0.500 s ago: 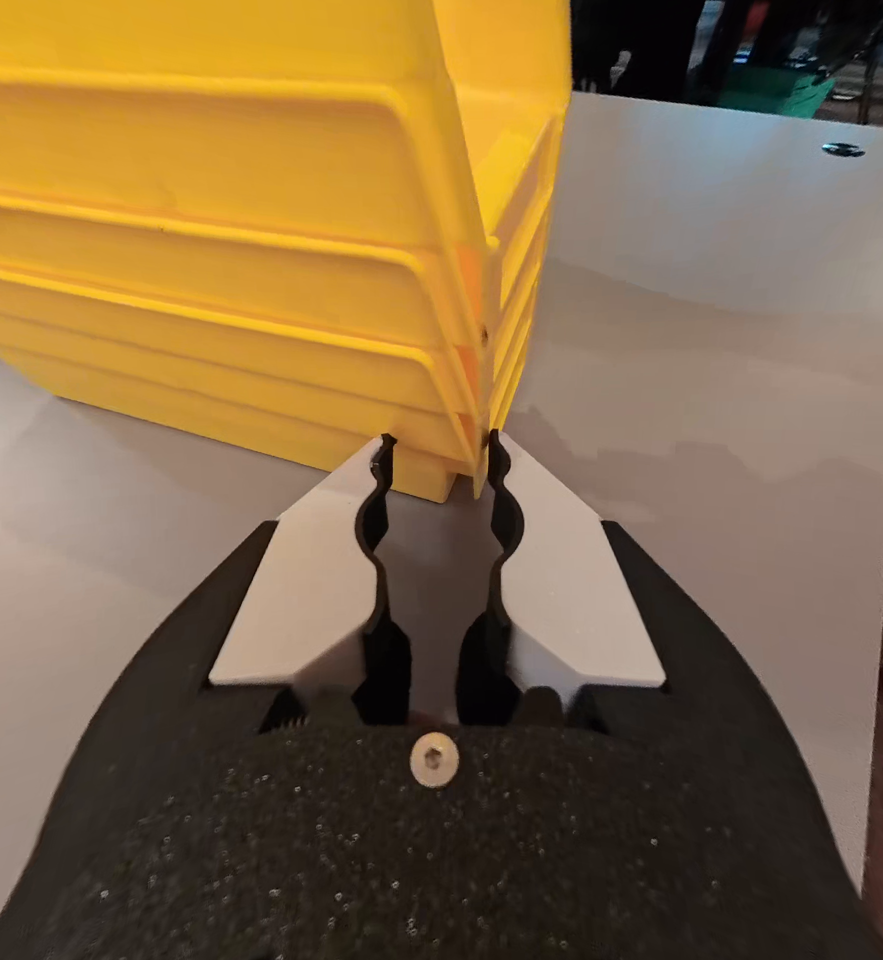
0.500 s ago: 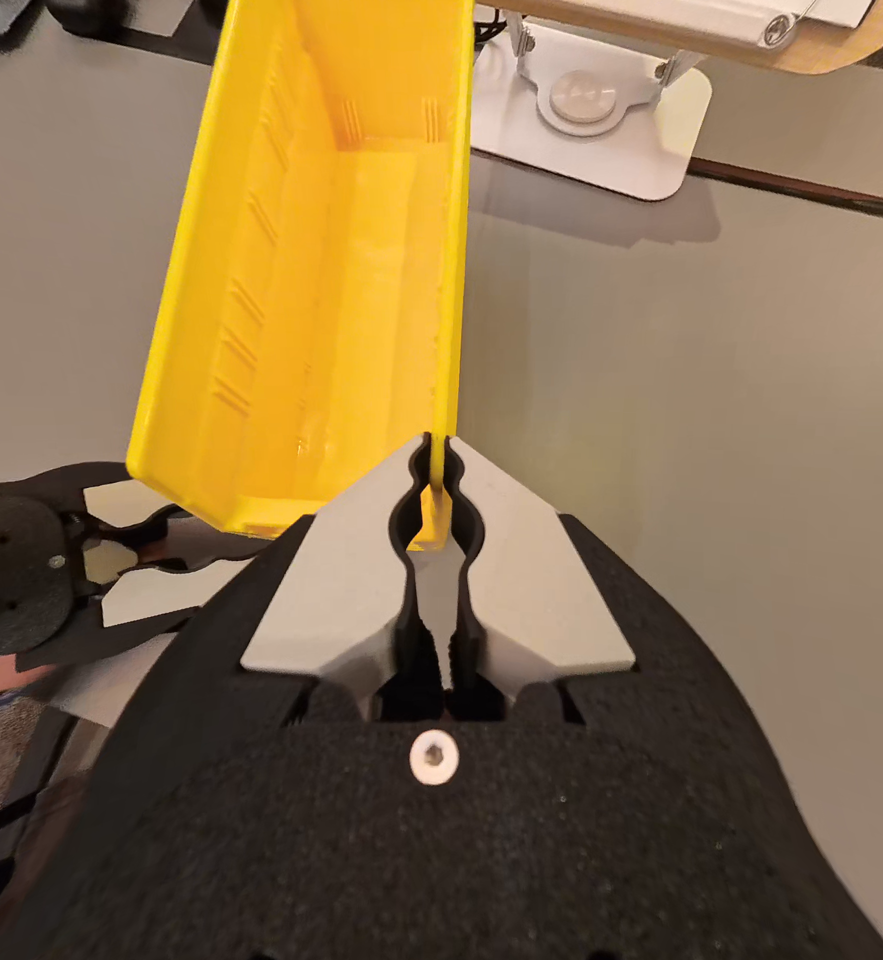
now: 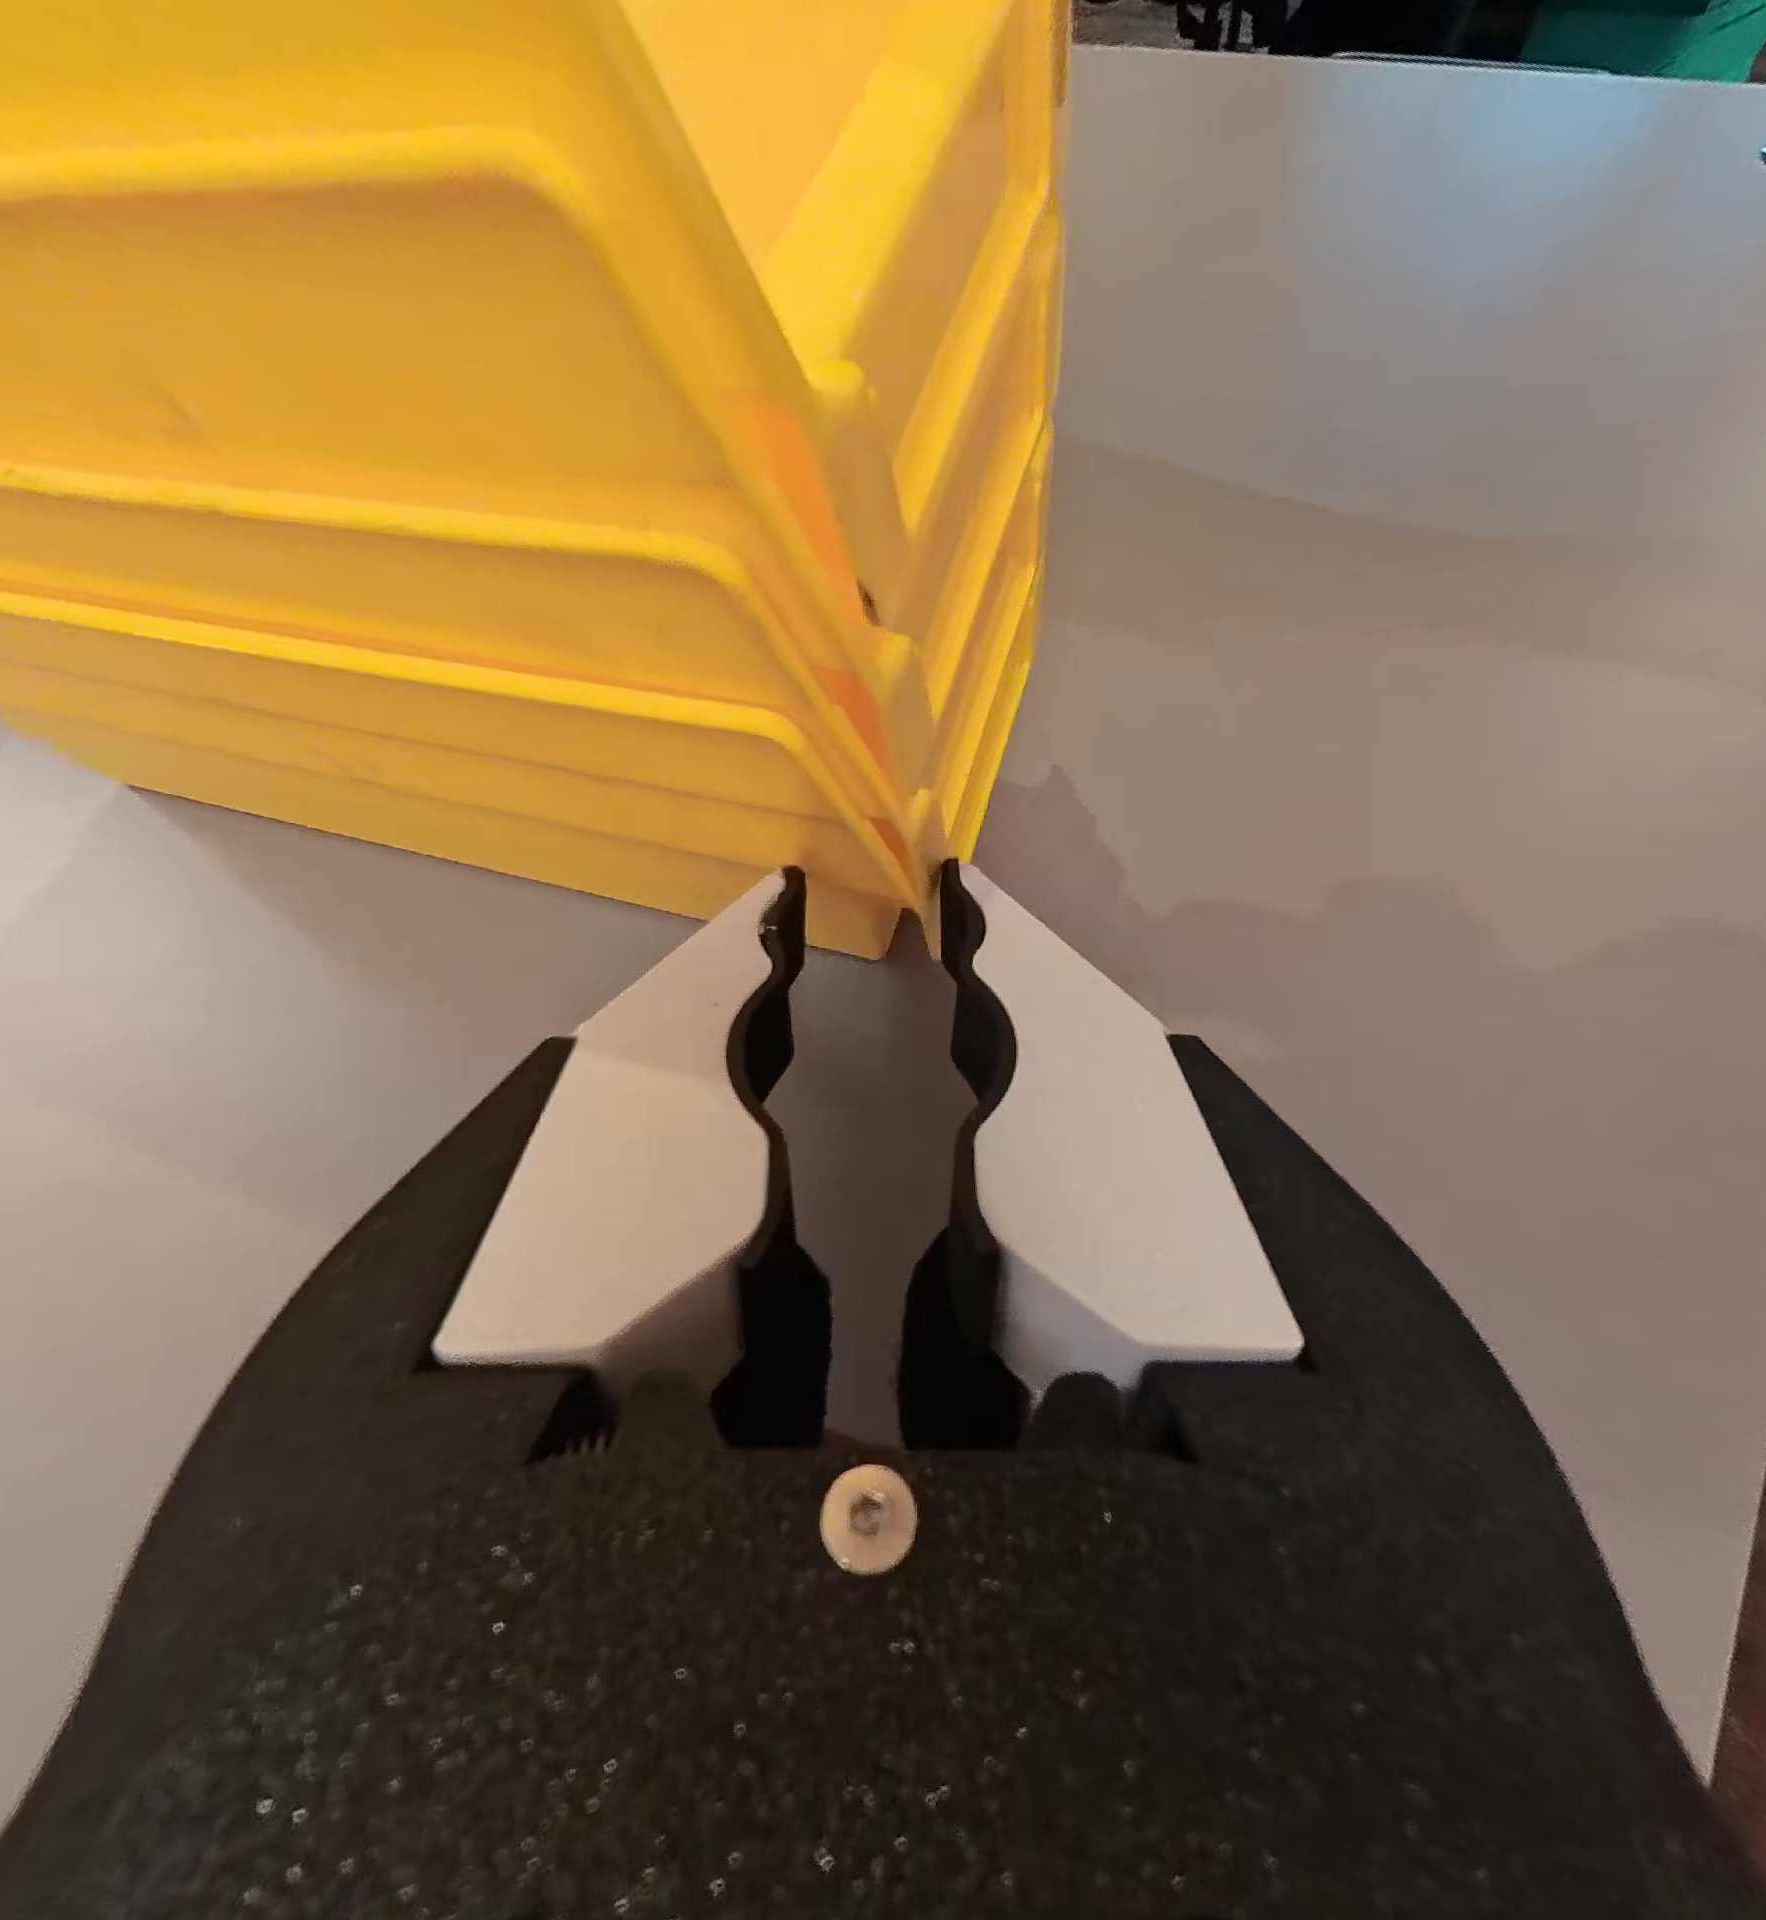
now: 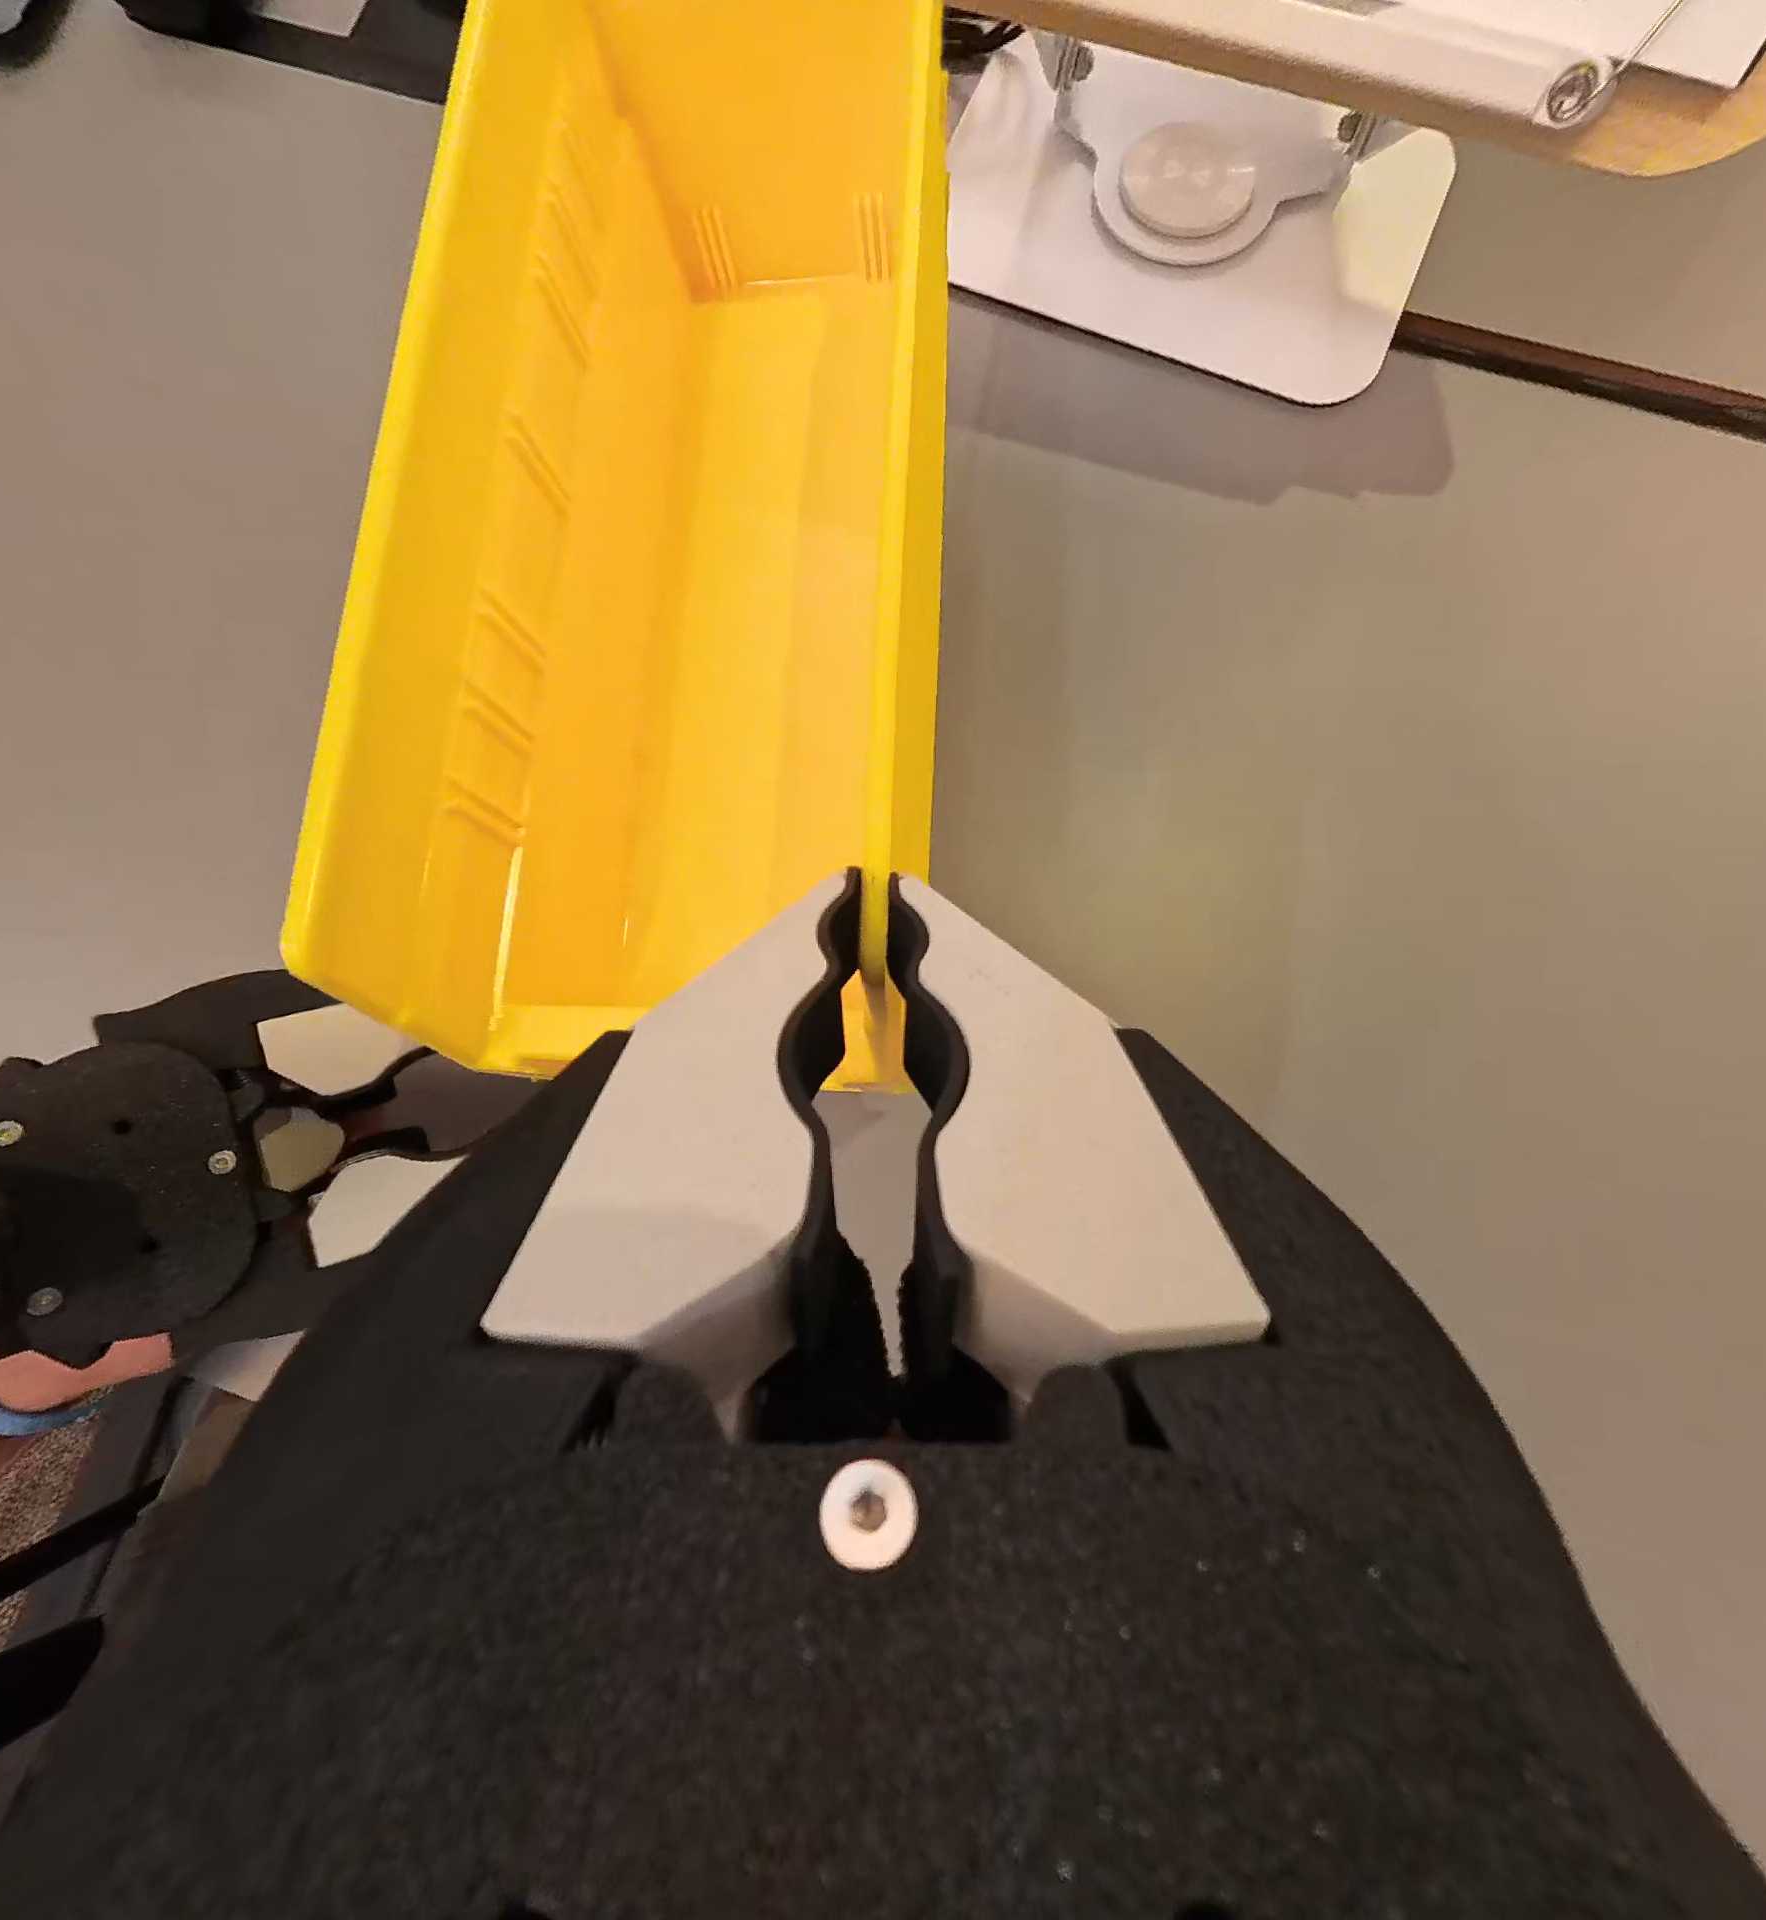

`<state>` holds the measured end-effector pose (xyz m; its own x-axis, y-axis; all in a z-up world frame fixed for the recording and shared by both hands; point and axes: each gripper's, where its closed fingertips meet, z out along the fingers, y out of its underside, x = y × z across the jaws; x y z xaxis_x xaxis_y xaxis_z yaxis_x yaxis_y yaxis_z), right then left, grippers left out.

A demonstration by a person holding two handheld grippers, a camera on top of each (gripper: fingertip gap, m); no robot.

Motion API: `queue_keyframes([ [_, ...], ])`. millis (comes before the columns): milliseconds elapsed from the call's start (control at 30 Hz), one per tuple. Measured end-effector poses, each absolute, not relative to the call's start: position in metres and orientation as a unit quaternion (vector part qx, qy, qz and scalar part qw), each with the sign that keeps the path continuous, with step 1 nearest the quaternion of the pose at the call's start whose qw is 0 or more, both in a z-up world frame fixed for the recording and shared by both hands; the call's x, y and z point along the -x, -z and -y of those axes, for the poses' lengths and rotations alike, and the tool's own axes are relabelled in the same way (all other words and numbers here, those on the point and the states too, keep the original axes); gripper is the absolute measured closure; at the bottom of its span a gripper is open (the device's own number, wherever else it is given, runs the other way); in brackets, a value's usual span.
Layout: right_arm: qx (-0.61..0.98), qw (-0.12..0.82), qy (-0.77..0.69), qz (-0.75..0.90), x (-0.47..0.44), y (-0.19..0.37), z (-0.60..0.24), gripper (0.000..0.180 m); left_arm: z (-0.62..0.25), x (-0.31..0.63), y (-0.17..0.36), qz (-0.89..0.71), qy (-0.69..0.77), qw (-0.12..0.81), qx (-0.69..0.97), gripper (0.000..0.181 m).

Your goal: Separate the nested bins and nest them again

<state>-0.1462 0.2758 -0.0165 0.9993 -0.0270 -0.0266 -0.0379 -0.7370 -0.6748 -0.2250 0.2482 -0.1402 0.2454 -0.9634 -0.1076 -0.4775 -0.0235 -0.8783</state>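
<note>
While right gripper (image 4: 875,883) clamps the top yellow bin's (image 4: 650,582) wall, left gripper (image 3: 871,883) gapes at the stack's (image 3: 391,540) corner; separation barely begun, re-nesting untouched.

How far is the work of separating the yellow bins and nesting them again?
Done: nothing clearly finished; several yellow bins sit nested as a stack on the grey table. In hand: the right tool is shut on the side wall of the top bin, while the left tool is open at the stack's lower corner, gripping nothing. Left: whether this bin is going out or in cannot be told; the remaining bins wait.
</note>
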Motion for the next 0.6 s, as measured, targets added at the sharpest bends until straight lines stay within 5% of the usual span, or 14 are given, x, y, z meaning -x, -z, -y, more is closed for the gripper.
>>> queue_keyframes([
  [600,0.933,0.355,-0.057,-0.021,0.151,0.036,-0.255,0.167,-0.25,0.245,0.103,-0.498,0.313,0.484,0.648,0.142],
])
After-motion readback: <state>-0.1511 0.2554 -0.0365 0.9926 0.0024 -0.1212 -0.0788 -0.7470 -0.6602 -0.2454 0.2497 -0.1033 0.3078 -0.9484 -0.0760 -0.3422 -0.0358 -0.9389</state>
